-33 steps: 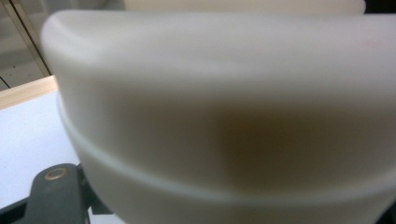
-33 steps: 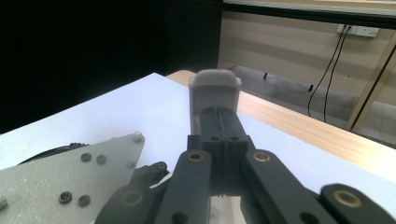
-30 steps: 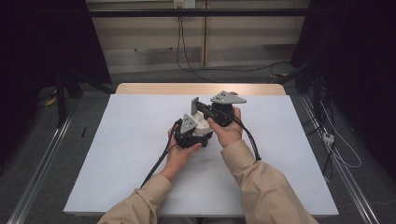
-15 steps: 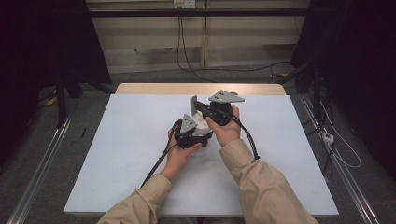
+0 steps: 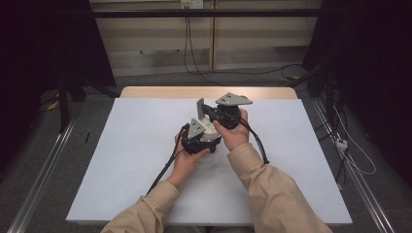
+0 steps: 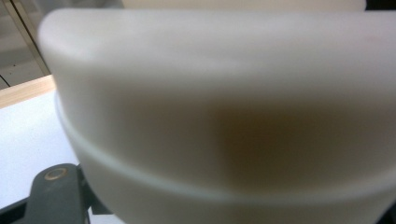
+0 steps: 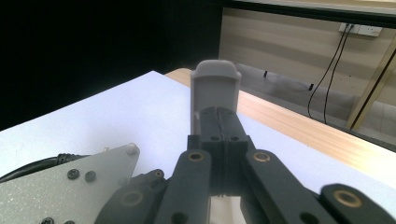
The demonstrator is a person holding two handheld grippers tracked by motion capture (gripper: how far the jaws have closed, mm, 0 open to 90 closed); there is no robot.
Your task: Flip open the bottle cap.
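Almost nothing has shifted since a second ago: both hands sit at table centre, my right gripper (image 5: 200, 108) perhaps a touch farther toward 11 o'clock. Left gripper (image 5: 210, 130) low, just at 7 o'clock of the right one, the two nearly touching.

Right claw: jaws closed together, pinching a flat grey lid-like piece (image 7: 215, 88) upright by its lower edge. It stands clear above the white table (image 5: 136, 145), well away from the wooden strip (image 7: 299, 126) at the far edge. Held high, I judge, so it stays free of the other part.

Left claw: a white container (image 6: 224, 116) sits right against the lens, blurred; in the high view it shows pale at the claw's front (image 5: 209, 130). Jaws hidden behind it, so I cannot tell how wide they stand or whether they truly grip. Kept low on the table, probably to steady the body while the grey piece is worked off or on.
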